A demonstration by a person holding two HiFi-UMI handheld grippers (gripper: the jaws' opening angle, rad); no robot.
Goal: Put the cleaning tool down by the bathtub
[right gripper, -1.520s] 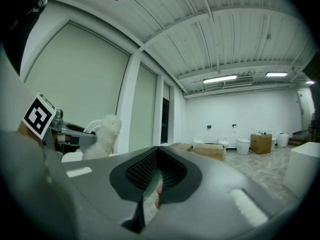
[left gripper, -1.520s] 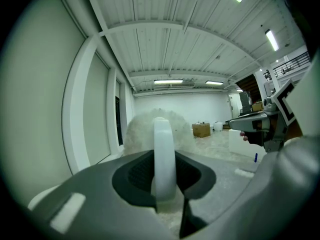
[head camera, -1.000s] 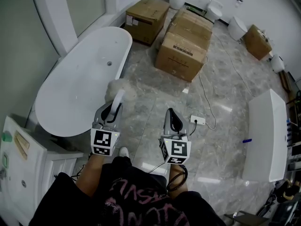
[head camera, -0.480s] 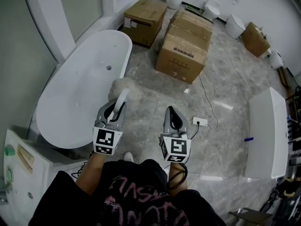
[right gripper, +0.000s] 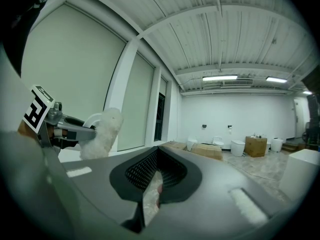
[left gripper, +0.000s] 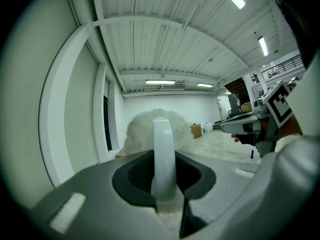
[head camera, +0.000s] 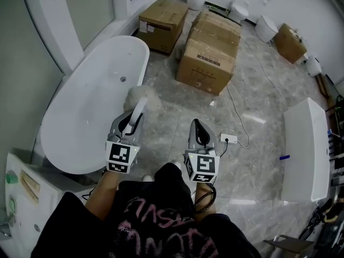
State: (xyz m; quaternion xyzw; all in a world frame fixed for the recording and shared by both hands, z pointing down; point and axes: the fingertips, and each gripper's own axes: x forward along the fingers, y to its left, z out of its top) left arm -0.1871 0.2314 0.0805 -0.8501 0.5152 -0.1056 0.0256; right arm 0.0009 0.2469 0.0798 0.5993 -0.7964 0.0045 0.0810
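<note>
The cleaning tool is a fluffy white duster head (head camera: pixel 141 98) on a curved white handle (head camera: pixel 137 112). My left gripper (head camera: pixel 133 118) is shut on that handle and holds it over the marble floor, just right of the white oval bathtub (head camera: pixel 80 117). In the left gripper view the handle (left gripper: pixel 163 154) stands upright between the jaws with the fluffy head (left gripper: pixel 145 126) behind it. My right gripper (head camera: pixel 197 128) hangs beside it, shut with nothing in it. In the right gripper view its jaws (right gripper: pixel 152 189) are pressed together, and the duster head (right gripper: pixel 104 131) shows at the left.
Two large cardboard boxes (head camera: pixel 208 52) and a smaller one (head camera: pixel 158 18) stand beyond the tub. A power strip with its cable (head camera: pixel 228 138) lies on the floor to the right. A long white basin (head camera: pixel 303 149) is at the right, a white unit (head camera: pixel 21 198) at the lower left.
The person has stepped forward and a dark-clad knee now shows between the grippers. Both grippers keep their hold and their spacing; the tub sits slightly nearer.
</note>
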